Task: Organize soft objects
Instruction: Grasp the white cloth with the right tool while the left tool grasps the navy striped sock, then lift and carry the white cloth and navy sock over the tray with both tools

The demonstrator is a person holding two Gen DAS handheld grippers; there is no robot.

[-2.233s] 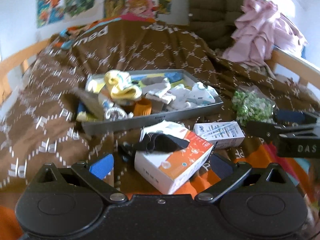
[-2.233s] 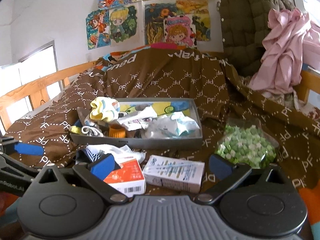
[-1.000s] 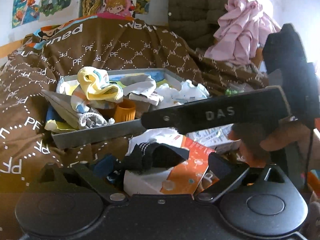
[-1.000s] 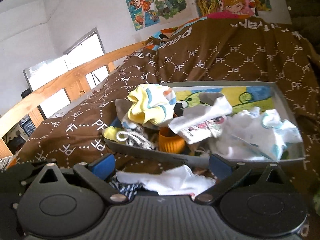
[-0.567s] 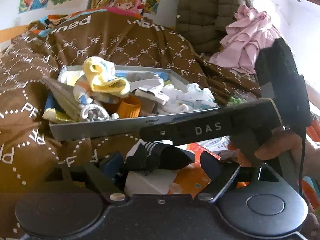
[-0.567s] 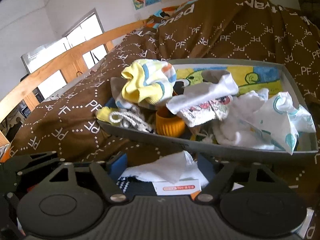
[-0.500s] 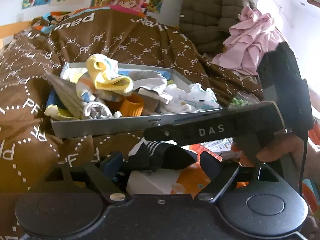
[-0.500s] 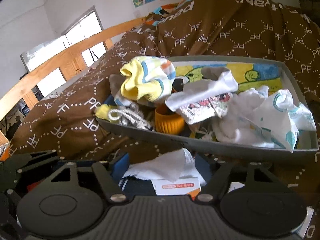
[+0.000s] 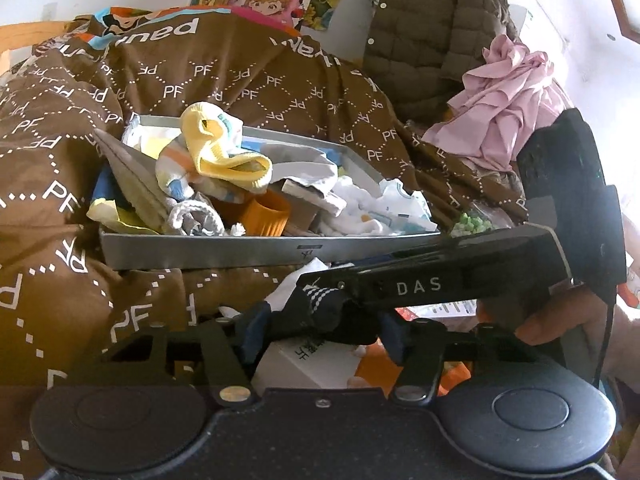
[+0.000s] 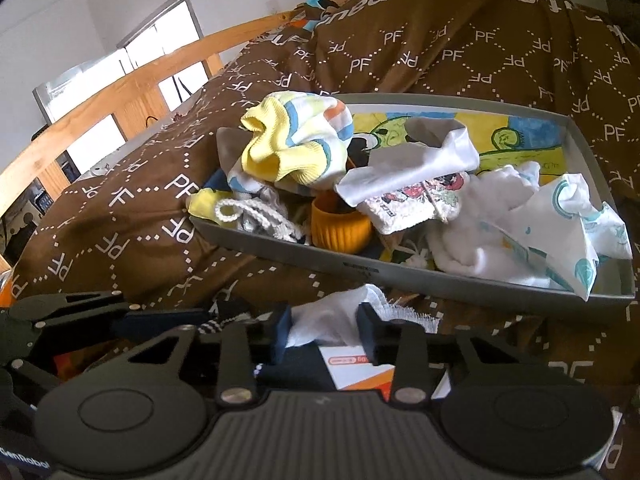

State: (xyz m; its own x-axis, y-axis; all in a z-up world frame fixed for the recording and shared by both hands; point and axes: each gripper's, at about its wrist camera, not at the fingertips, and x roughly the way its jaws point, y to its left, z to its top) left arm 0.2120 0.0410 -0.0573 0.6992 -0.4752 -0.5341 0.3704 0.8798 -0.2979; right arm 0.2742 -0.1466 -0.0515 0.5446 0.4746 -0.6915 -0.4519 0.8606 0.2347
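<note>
A grey tray (image 9: 208,246) on the brown bedspread holds a yellow striped sock (image 9: 216,152), white cloths and an orange cup (image 9: 268,212); the tray also shows in the right wrist view (image 10: 440,280). My left gripper (image 9: 320,330) is shut on a dark striped sock (image 9: 316,308) above a white and orange box (image 9: 308,364). My right gripper (image 10: 324,330) is shut on a white cloth (image 10: 332,316) just in front of the tray's near wall. The right gripper's body crosses the left wrist view (image 9: 440,284).
A pink garment (image 9: 508,100) and a dark puffer jacket (image 9: 436,36) hang at the back right. A bag of green pieces (image 9: 472,224) lies right of the tray. A wooden bed rail (image 10: 120,88) runs along the left.
Both grippers have closed: the left on the dark striped sock, the right on the white cloth. The right gripper came over from the right to the box in front of the tray.
</note>
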